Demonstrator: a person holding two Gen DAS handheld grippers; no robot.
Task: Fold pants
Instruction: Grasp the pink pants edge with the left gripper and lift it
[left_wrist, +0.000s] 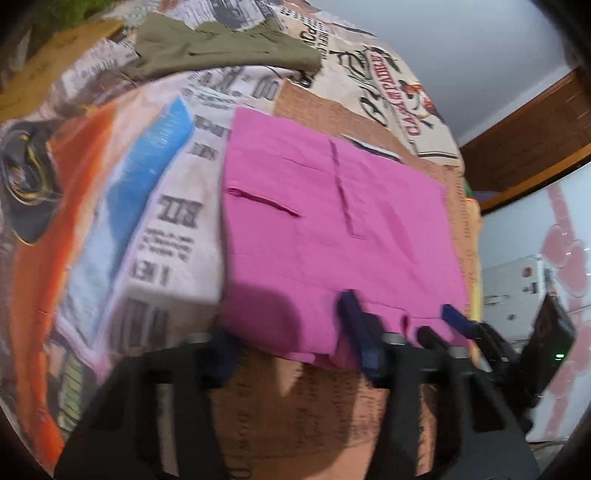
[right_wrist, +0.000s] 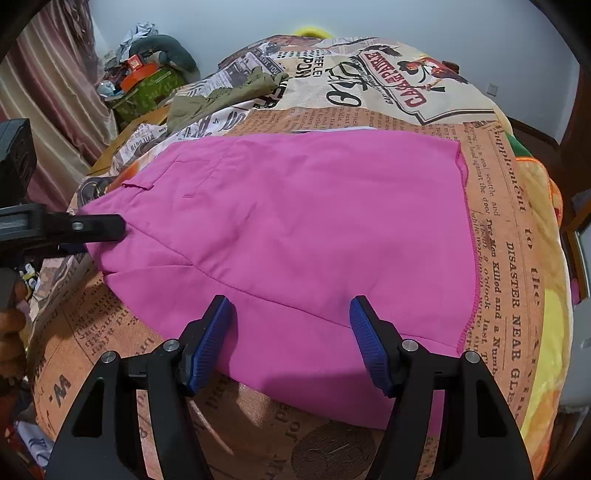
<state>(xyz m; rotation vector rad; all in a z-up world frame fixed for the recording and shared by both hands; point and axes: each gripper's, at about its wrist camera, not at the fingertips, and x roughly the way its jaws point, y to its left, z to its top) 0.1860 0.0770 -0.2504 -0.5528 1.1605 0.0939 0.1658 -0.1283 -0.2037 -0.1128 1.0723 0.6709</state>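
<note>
two grippers at the near edge of the pink pants (right_wrist: 295, 229), which lie flat on a newspaper-print bedspread (right_wrist: 517, 258); right gripper (right_wrist: 291, 339) has its jaws wide apart over the near hem, pads not pressing; left gripper (left_wrist: 291, 332) is blurred in its own view; right view shows its finger at the pants' left edge, grip unclear; open bedspread beyond the far edge; olive garment (left_wrist: 221, 48) well apart at the back; left view alone shows a dark cap (left_wrist: 29, 184).
</note>
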